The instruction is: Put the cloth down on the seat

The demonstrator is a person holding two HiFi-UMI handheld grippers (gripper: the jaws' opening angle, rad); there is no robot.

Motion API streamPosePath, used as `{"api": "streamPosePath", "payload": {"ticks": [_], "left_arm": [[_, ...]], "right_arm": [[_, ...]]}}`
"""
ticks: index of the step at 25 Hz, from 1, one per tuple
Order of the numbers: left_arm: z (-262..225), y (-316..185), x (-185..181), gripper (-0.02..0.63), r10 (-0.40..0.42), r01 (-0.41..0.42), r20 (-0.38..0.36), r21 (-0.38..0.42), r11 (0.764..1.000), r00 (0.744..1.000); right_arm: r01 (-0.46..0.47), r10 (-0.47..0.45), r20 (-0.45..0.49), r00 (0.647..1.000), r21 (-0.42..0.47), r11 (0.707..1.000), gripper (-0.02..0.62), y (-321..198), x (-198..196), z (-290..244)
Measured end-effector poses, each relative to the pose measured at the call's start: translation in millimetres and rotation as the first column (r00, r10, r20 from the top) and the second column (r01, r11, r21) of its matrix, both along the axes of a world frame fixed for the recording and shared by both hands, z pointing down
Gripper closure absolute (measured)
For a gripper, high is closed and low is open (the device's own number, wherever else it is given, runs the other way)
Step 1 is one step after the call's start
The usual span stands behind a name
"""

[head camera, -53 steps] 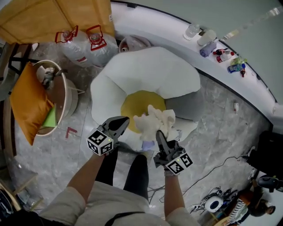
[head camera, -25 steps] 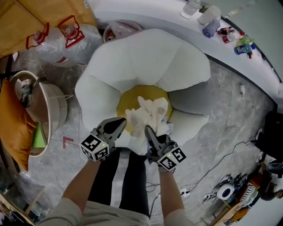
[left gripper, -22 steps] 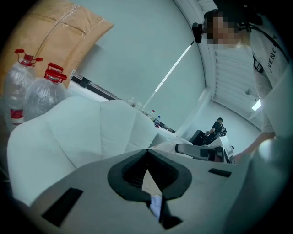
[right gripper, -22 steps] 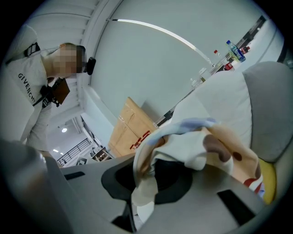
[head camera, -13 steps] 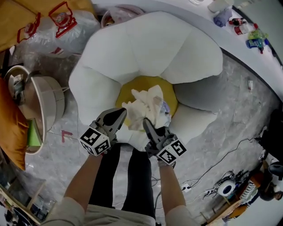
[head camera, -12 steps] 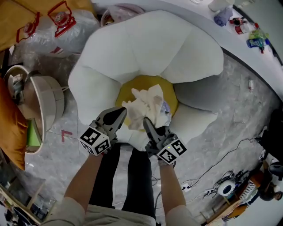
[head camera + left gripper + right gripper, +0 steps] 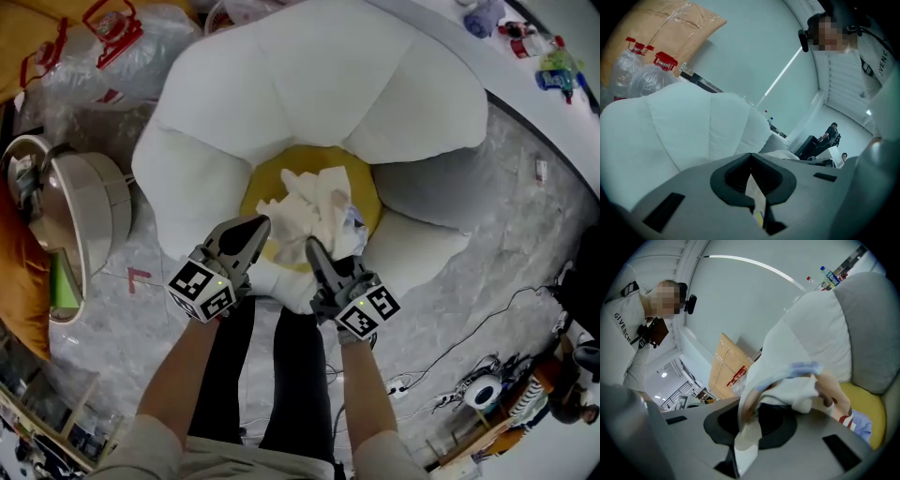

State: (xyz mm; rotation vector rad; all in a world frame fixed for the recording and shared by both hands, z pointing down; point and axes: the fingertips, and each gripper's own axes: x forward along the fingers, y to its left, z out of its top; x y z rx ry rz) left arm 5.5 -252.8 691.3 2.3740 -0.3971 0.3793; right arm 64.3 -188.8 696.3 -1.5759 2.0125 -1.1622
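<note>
The seat is a white flower-shaped cushion [image 7: 328, 84] with a yellow centre [image 7: 261, 186]. A crumpled cream cloth [image 7: 314, 208] with blue and red print lies bunched over that centre. My left gripper [image 7: 257, 225] is at the cloth's near left edge, shut on a thin fold of cloth [image 7: 755, 193]. My right gripper [image 7: 312, 247] is at its near right edge, shut on the cloth [image 7: 787, 380], which drapes over its jaws. In the right gripper view the yellow centre [image 7: 868, 409] shows just below the hanging cloth.
Two water jugs with red handles [image 7: 98, 42] stand at the back left. A round basket [image 7: 80, 211] and an orange cushion [image 7: 14, 281] are on the left. Bottles [image 7: 553, 66] line the curved ledge. Cables [image 7: 469, 337] trail on the floor at the right. My legs [image 7: 281, 375] stand against the seat's front.
Both grippers have sunk toward the seat with the cloth between them. The cloth now lies lower, over the yellow centre, and the seat fills more of the head view.
</note>
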Motion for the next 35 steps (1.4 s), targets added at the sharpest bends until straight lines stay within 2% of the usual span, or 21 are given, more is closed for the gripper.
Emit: {"api": "streamPosePath", "payload": {"ticks": [18,23,29,35], "left_arm": [[63.1,22.0,0.6,0.592,0.017,-0.016,0.037,-0.022,1.0,0.999],[79.7,27.5,1.6,0.592,0.044,-0.044,0.065,-0.008,0.999,0.997],[94.4,25.2,3.4,0.592,0.022,-0.021,0.063,-0.016,1.0,0.998],[113.2,27.4,4.5,0.592,0.022,-0.021,0.062,-0.029,0.999,0.998]], "right_arm": [[-0.062,0.064,0.025,0.998,-0.08,0.995,0.532,23.7,9.7,71.5],[-0.069,0.071,0.017,0.997,-0.104,0.992,0.532,27.0,10.8,87.7],[-0.08,0.082,0.009,0.997,-0.161,0.984,0.531,31.1,12.5,112.5],[-0.096,0.1,0.014,0.995,-0.167,0.981,0.531,31.1,16.3,130.8]]}}
